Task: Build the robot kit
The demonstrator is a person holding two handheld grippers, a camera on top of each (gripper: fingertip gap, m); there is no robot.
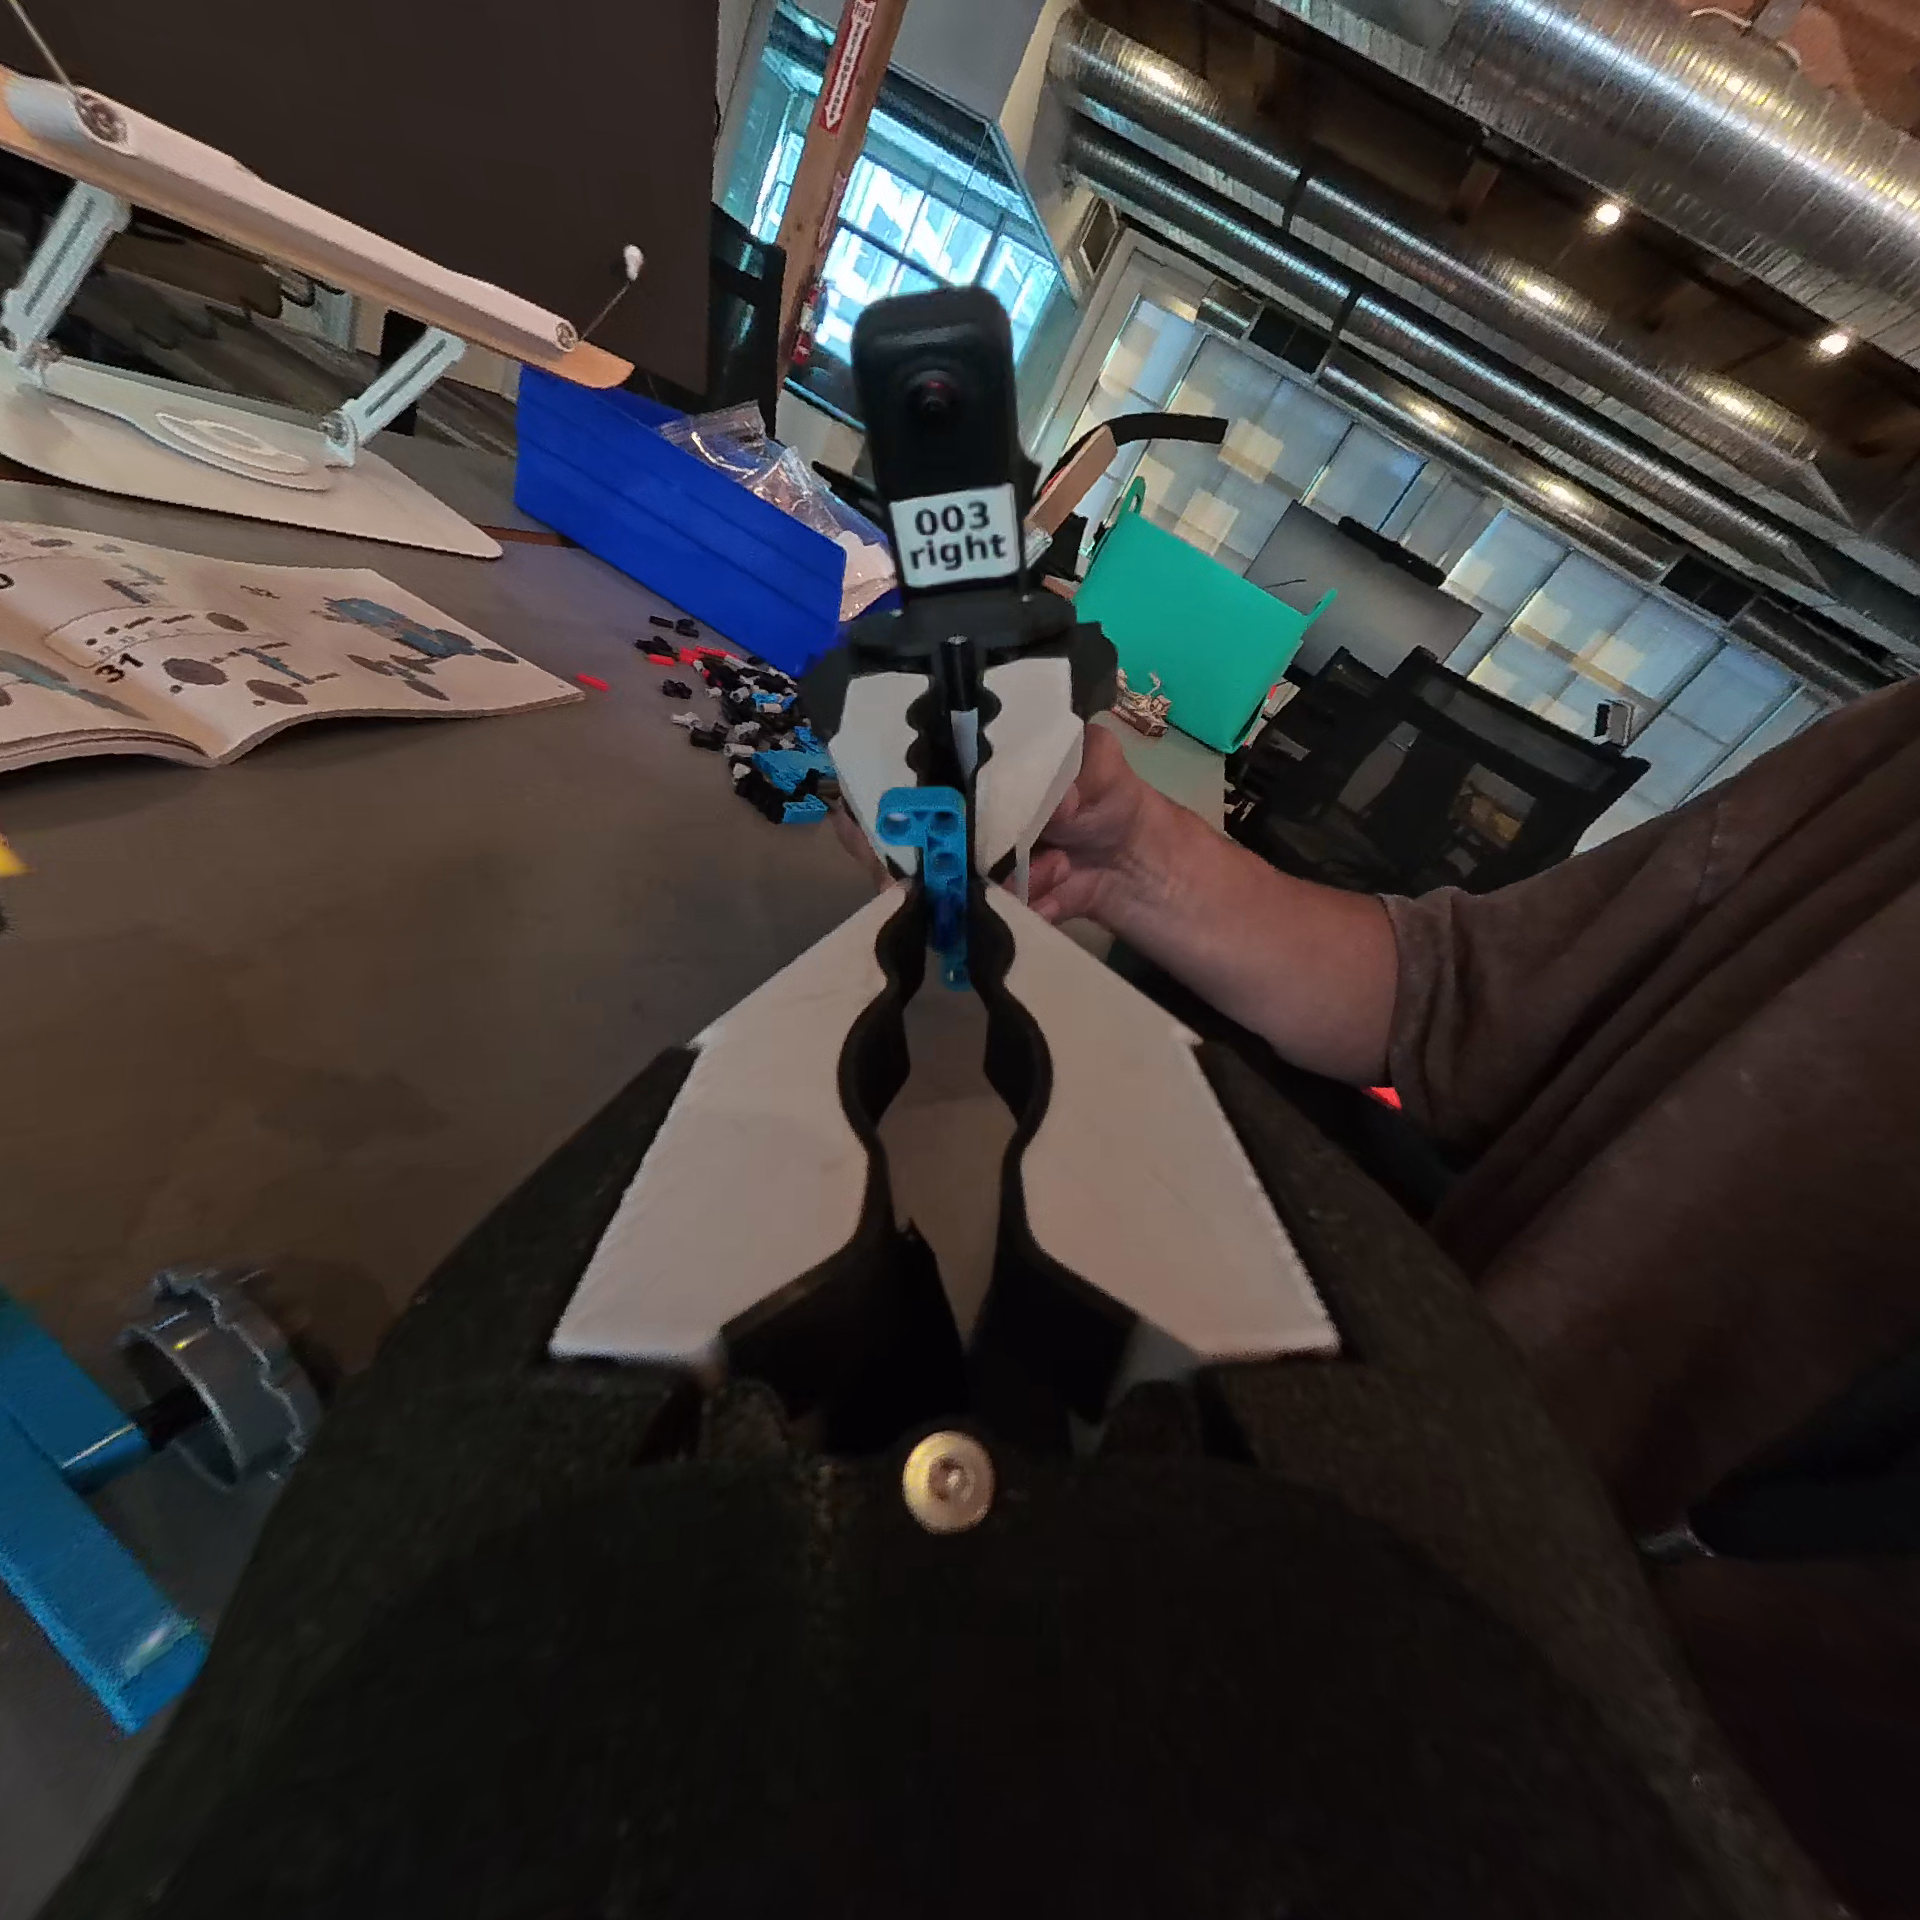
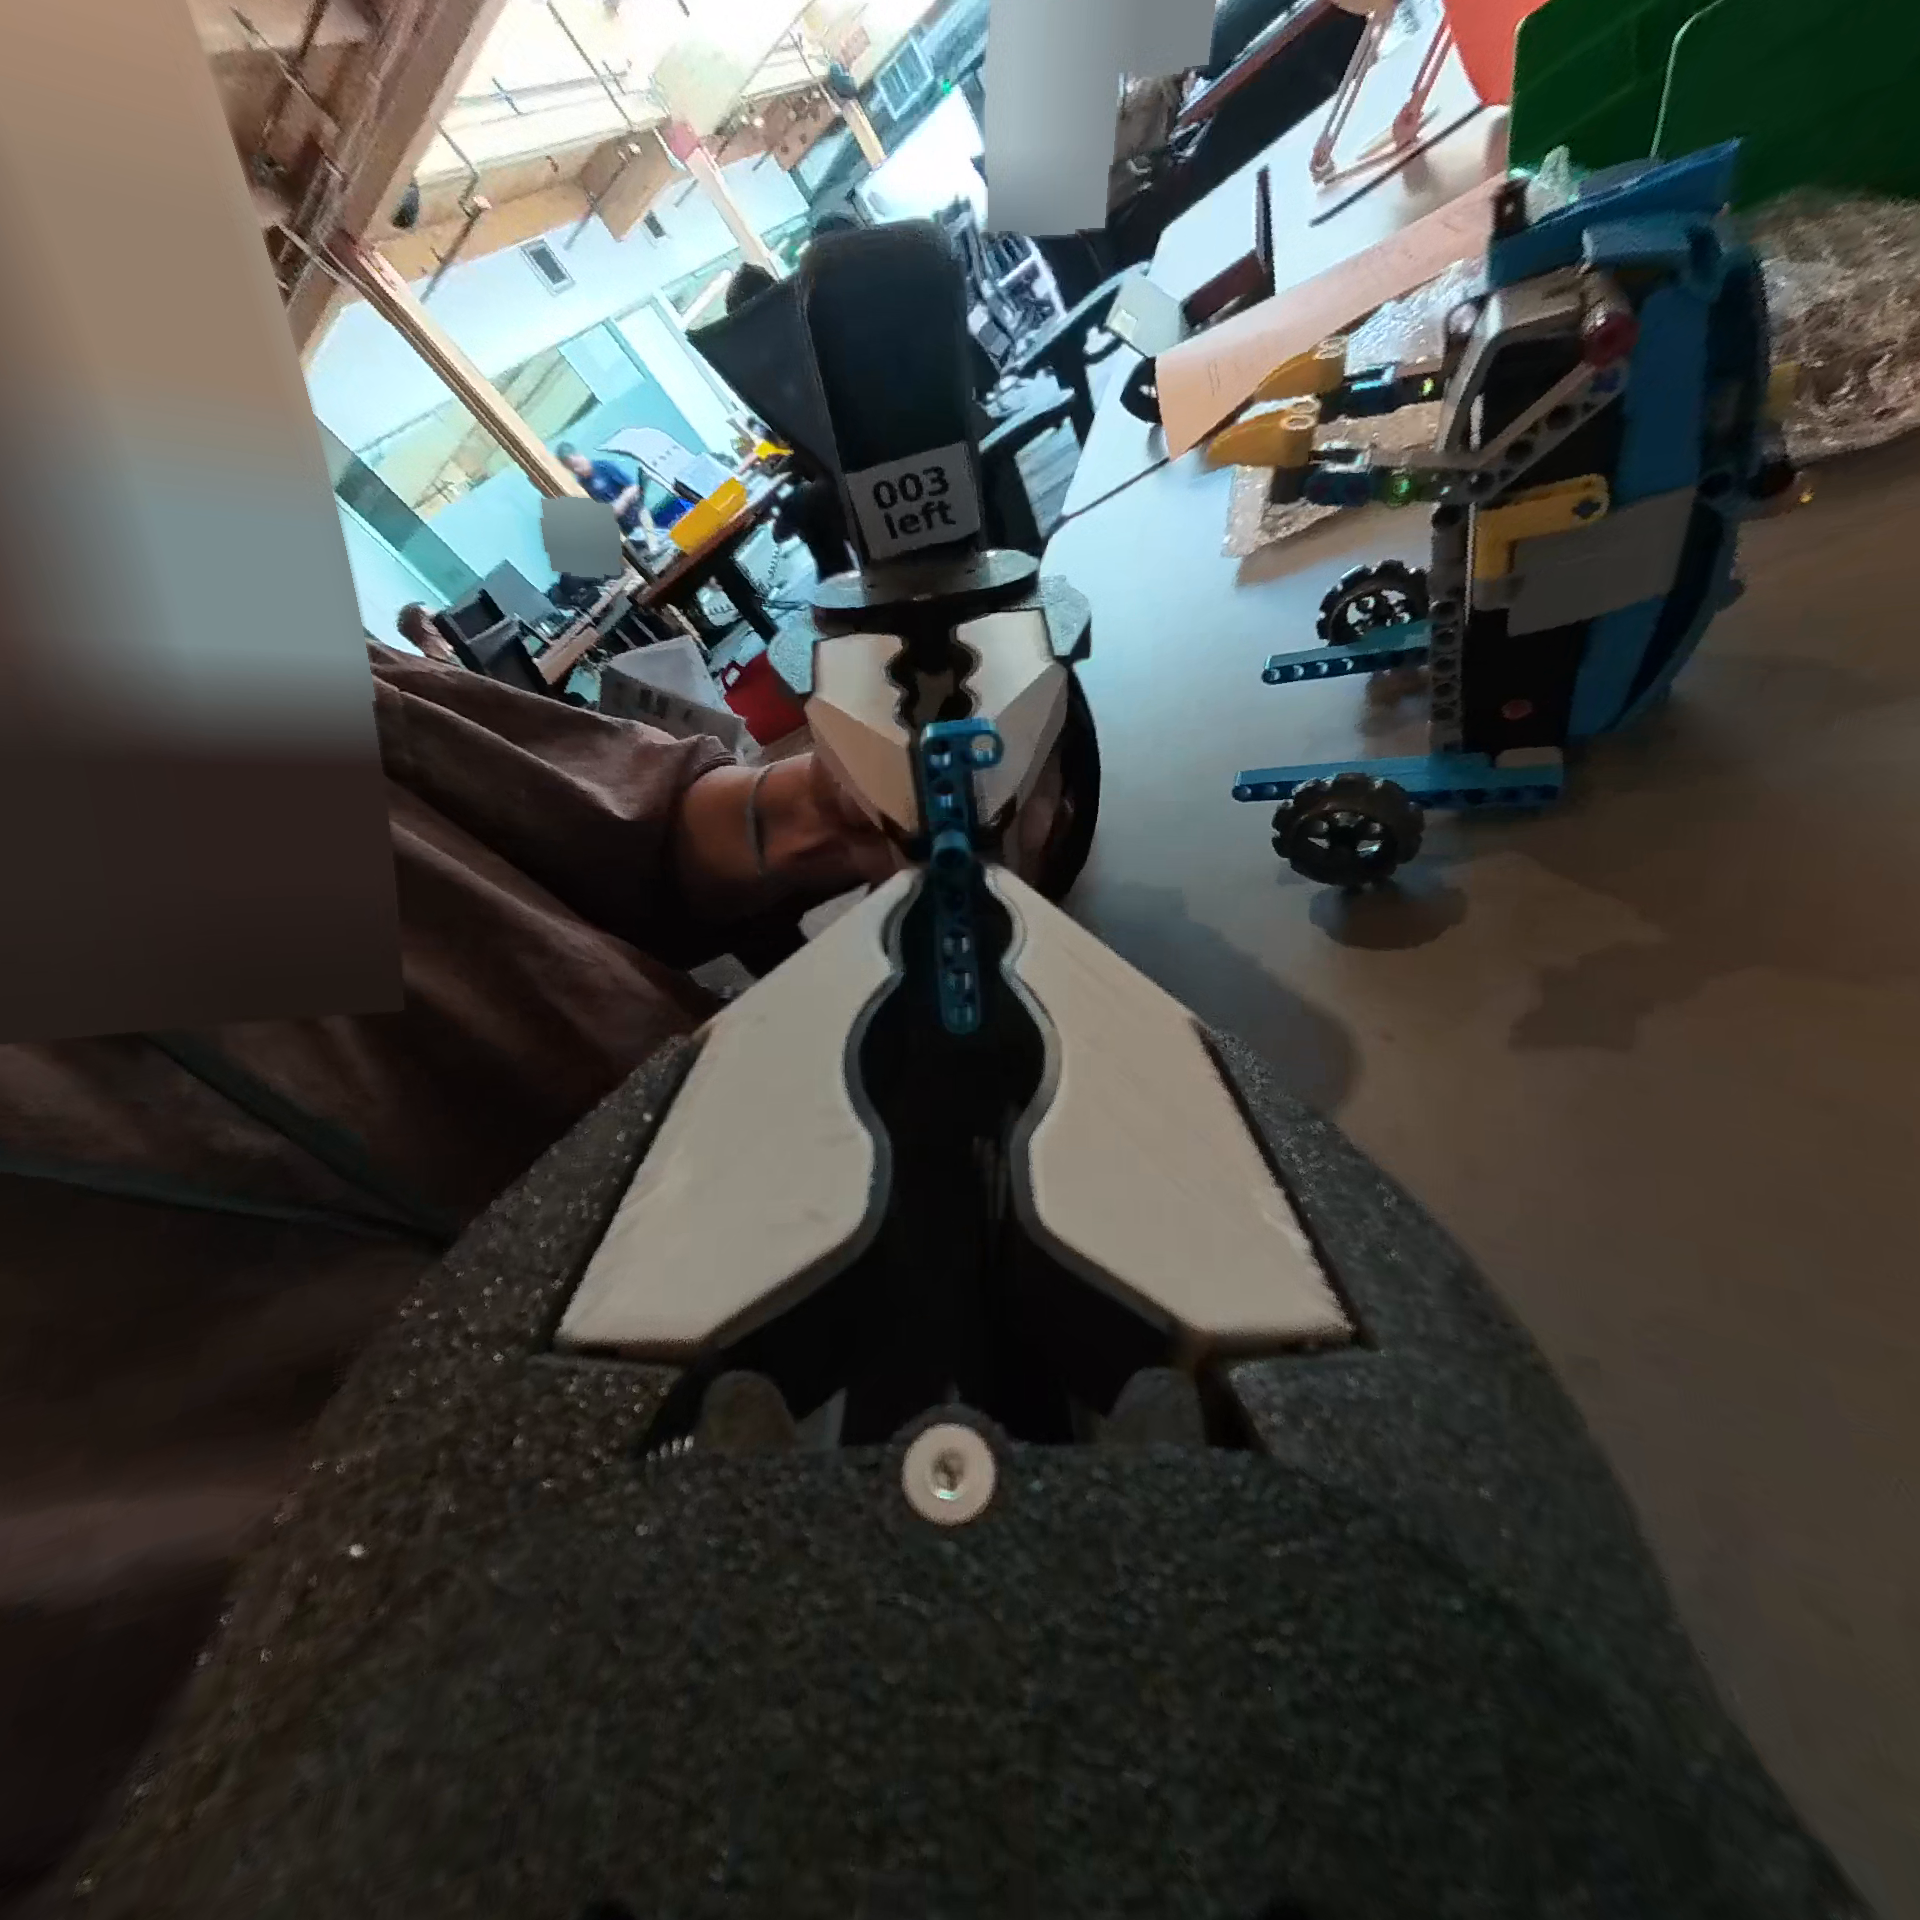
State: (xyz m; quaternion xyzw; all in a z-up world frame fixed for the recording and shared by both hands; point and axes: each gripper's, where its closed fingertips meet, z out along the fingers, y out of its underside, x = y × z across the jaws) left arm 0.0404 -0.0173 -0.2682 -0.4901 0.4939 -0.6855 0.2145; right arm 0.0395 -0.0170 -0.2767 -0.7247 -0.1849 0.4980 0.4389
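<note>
While both grippers face tip to tip above the smooth grey table [image 1: 312, 987], the left gripper [image 1: 943, 914] and right gripper [image 2: 951, 883] each pinch, nearly closed, one L-shaped blue perforated plastic beam [image 1: 940, 873]. Small loose bricks [image 1: 738, 717] lie scattered beyond it.

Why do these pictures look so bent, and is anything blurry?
Left wrist view: wide-angle lens curves the ceiling ducts; the blue beam between the grippers is sharp. Right wrist view: the toy vehicle looks soft and smeared; grey blocks are added masking.
</note>
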